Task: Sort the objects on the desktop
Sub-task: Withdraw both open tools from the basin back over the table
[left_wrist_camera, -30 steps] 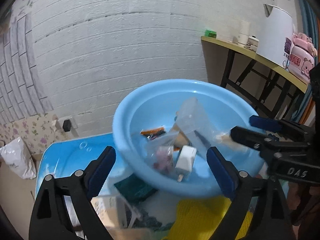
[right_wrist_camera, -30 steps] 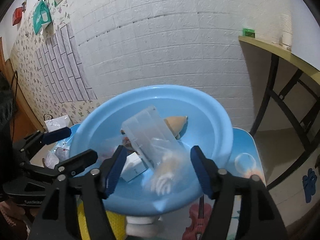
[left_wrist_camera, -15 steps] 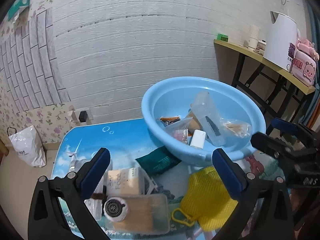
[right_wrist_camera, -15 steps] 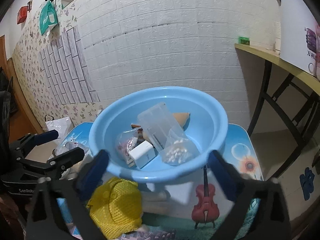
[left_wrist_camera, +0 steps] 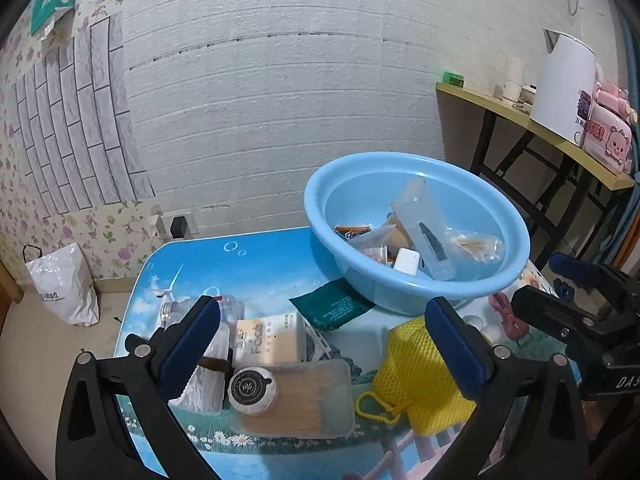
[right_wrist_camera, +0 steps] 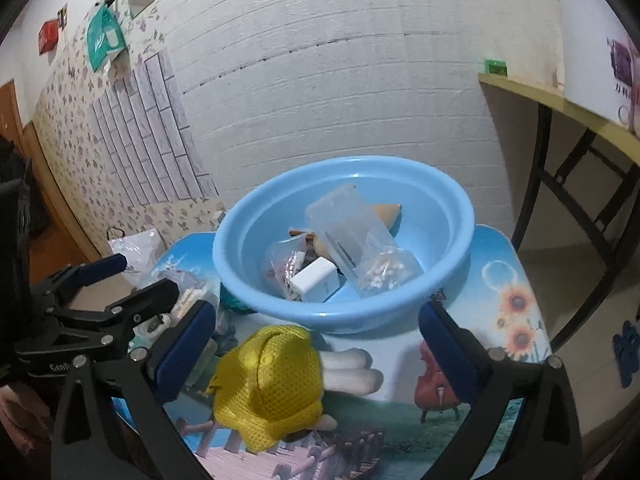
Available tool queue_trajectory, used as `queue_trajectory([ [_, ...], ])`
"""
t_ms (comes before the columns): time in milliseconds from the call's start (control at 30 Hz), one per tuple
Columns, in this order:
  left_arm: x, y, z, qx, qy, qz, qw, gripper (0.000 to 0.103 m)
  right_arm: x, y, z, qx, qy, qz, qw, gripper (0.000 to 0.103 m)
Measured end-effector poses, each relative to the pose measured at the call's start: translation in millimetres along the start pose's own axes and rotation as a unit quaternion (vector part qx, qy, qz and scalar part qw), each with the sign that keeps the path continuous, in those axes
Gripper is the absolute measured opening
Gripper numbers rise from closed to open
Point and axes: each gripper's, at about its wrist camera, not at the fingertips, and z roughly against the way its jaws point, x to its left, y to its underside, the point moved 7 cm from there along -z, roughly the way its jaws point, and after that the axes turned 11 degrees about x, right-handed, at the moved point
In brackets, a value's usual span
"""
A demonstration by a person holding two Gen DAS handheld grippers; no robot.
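Desktop objects are split between two places. Some lie in the blue basin point(left_wrist_camera: 416, 236) at the far right part of the counter point(left_wrist_camera: 248, 264); the rest are loose on the near half.

In basin: clear plastic box point(right_wrist_camera: 340, 224), small bag of pale bits point(right_wrist_camera: 386, 270), white charger block point(right_wrist_camera: 314, 282), a second crumpled bag point(right_wrist_camera: 280, 266).

Change: a second ago the clear box and small bag sat close between the right claw's pads over the basin; now both lie inside it. Right claw point(right_wrist_camera: 316, 344) has just been opening, jaws wide, nothing between them. Left claw point(left_wrist_camera: 324, 340) likewise spread wide and empty (also just opened a little further). Both views now take in more of the counter, so both claws have backed off from the basin.

Reading: that drop looks finished; next pick is probably from the near pile.

Remaining on counter: yellow mesh pouch point(left_wrist_camera: 416, 372) near the front edge, dark green sachet point(left_wrist_camera: 332, 308) touching the basin's base, "Face" packet point(left_wrist_camera: 268, 338), round labelled puck point(left_wrist_camera: 253, 390) on a frosted flat case point(left_wrist_camera: 304, 400), clear bottle point(left_wrist_camera: 176, 308) toward the left edge.

Unclear: white rolled items point(right_wrist_camera: 348, 368) behind the pouch are part hidden, type unknown. Brown item under the clear box mostly covered. Near counter edge cut off by claw frames.
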Motion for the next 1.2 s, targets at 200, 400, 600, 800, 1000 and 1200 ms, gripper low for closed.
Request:
queue_trajectory([
  [200,-1,2,1,-0.001,-0.001,-0.001,1.0,0.102,7,3,5,-0.004,0.007,0.012,1.0,0.103],
  [400,3,11,7,-0.002,-0.001,0.003,1.0,0.102,8,10,5,0.006,0.01,0.006,1.0,0.103],
  [600,11,26,12,0.004,-0.005,0.001,1.0,0.102,5,25,3,0.016,0.021,-0.002,1.0,0.103],
  [800,31,47,9,0.022,-0.014,0.016,0.9995,0.102,-1,42,-1,0.032,0.026,-0.01,0.999,0.1],
  [1000,42,63,7,0.034,-0.02,0.023,0.999,0.102,-2,50,-2,0.044,0.029,-0.014,0.999,0.1],
  [1200,49,70,10,0.033,-0.024,0.023,0.9989,0.102,0,52,-1,0.048,0.03,-0.013,0.998,0.1],
])
